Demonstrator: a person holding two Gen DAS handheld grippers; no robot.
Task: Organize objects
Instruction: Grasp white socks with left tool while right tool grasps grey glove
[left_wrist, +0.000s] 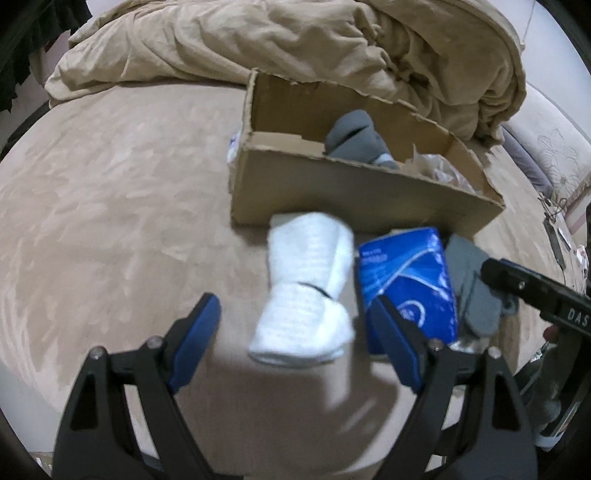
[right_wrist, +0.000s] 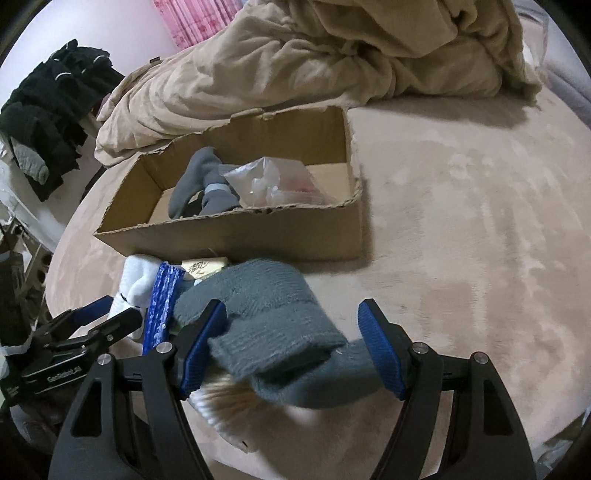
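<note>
Both grippers, left (left_wrist: 291, 332) and right (right_wrist: 291, 343), stand apart near the bed's front edge. The white sock (left_wrist: 308, 288) and grey sock (right_wrist: 273, 325) look soft and light. Pinching each mid-roll should suit the box (right_wrist: 236, 236).

My gripper fingers (right_wrist: 380, 354) wear ribbed blue rubbery pads on matt black plastic. The box (right_wrist: 258, 232) is raw, torn-edged cardboard. The grey sock (right_wrist: 266, 314) is fuzzy knit; the blue packet (left_wrist: 406, 273) is glossy.

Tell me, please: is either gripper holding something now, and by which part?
Nothing is held. The left gripper is open around the white sock; the right gripper is open around the grey sock, near its cuff end.
</note>
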